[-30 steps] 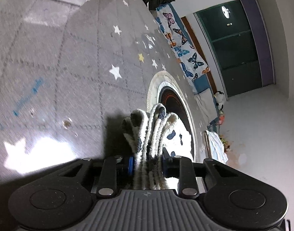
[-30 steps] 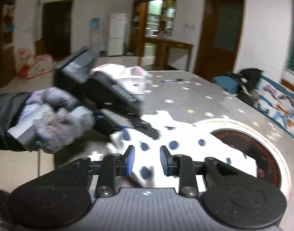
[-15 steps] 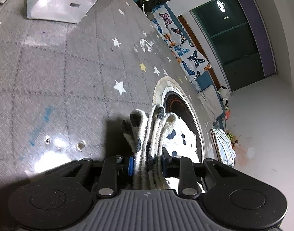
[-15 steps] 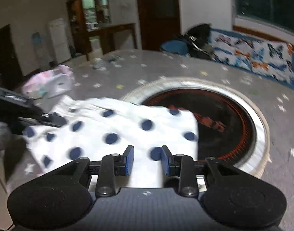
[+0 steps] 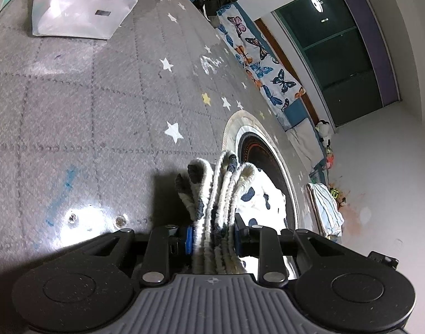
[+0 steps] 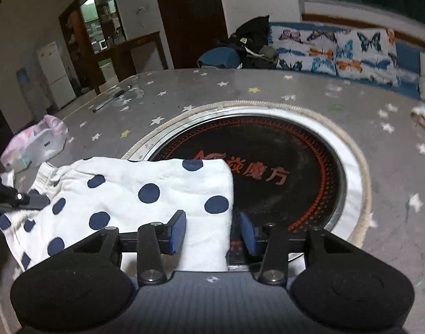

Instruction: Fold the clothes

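A white garment with dark blue polka dots [image 6: 134, 192] lies folded on the grey star-patterned table, its right edge over the round black cooktop [image 6: 276, 167]. My left gripper [image 5: 213, 236] is shut on the garment's bunched elastic waistband [image 5: 218, 183]; it shows at the left edge of the right wrist view [image 6: 20, 197]. My right gripper [image 6: 212, 229] is open, its jaws astride the garment's near right corner, with the cloth between them.
A white plastic bag [image 5: 81, 8] and a pen [image 6: 112, 100] lie at the far side of the table [image 5: 73, 105]. A folded striped cloth [image 5: 323, 208] sits at the table's right edge. A butterfly-print sofa [image 6: 337, 50] with dark clothes stands behind.
My right gripper has swung from facing the left gripper to the garment's right corner and opened wider. My left gripper kept its hold and tilted slightly.
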The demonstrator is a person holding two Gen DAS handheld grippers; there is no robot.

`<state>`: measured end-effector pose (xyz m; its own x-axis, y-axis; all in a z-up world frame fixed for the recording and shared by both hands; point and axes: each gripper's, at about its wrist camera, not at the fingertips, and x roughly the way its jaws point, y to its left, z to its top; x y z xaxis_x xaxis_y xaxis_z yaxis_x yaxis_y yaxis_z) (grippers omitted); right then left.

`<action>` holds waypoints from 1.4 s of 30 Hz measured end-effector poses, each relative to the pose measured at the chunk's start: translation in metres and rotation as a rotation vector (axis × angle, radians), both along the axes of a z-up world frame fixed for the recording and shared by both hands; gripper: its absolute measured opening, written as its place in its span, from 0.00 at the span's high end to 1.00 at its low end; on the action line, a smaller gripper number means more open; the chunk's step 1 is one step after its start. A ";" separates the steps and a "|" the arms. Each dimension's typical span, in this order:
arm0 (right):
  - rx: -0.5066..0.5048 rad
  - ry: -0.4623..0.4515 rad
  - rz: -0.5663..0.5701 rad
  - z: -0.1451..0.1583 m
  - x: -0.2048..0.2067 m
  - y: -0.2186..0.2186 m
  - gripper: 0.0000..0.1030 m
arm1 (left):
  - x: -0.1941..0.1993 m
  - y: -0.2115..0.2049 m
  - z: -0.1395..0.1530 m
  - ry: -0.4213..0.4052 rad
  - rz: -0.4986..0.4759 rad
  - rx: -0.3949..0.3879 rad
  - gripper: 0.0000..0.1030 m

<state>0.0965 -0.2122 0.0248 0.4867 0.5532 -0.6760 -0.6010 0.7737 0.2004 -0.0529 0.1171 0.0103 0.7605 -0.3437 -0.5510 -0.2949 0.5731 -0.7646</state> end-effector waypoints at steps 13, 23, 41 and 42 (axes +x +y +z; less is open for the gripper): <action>0.084 0.016 -0.021 0.006 -0.011 -0.002 0.94 | 0.003 -0.005 0.009 0.003 -0.010 0.056 0.72; 0.155 -0.085 -0.081 0.032 -0.041 -0.037 0.96 | 0.016 -0.034 0.034 -0.033 -0.078 0.106 0.72; 0.092 -0.210 -0.355 0.062 -0.047 -0.168 0.96 | 0.111 -0.172 0.054 -0.065 -0.340 0.161 0.72; 0.087 -0.211 -0.368 0.062 -0.045 -0.176 0.96 | 0.117 -0.179 0.054 -0.063 -0.351 0.162 0.72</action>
